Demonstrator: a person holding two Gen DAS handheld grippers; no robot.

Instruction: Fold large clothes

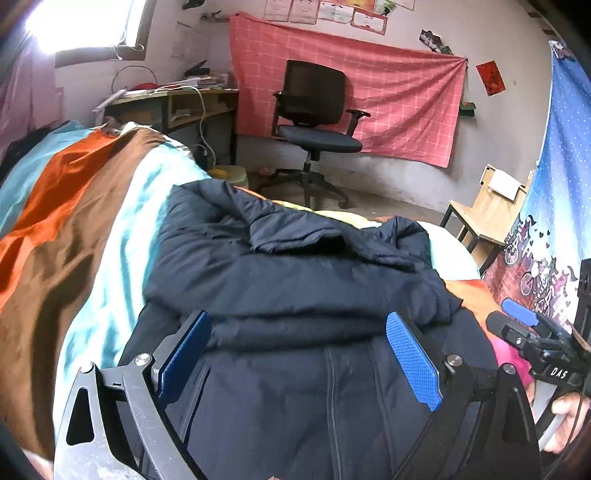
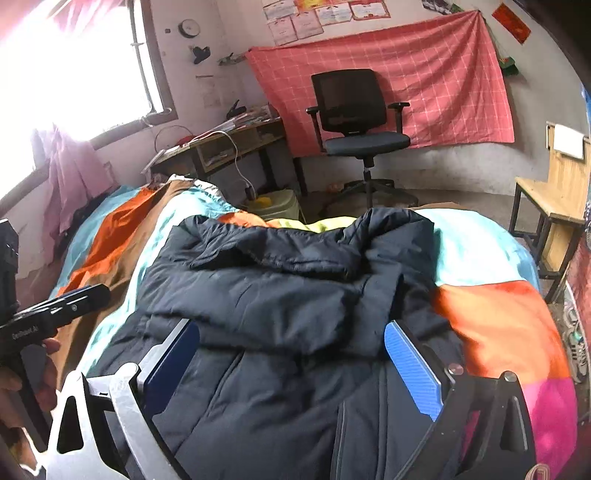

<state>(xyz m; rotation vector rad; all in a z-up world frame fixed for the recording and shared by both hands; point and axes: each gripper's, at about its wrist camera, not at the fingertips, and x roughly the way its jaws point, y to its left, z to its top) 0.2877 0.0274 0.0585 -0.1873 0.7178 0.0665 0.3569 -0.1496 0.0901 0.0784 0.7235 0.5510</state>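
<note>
Left gripper (image 1: 299, 354): jaws wide, nothing held; right gripper (image 2: 295, 362): likewise
Jacket (image 2: 288, 280): dark, seemingly folded, on bed (image 2: 495, 325)

Black grippers (image 1: 299, 360), blue textured fingers (image 1: 413, 363), silver screws.

A lived-in bedroom in a home is shown: a bed (image 2: 155, 229) spread with a striped cover in orange, brown and pale blue fills the lower half of both views. A cluttered wooden desk (image 2: 229, 144) is set under the window (image 2: 74, 62) at upper left, an office chair (image 2: 354, 122) is placed at centre, and a pink checked cloth (image 1: 388, 92) and certificates (image 2: 317, 16) are pinned to the wall
</note>
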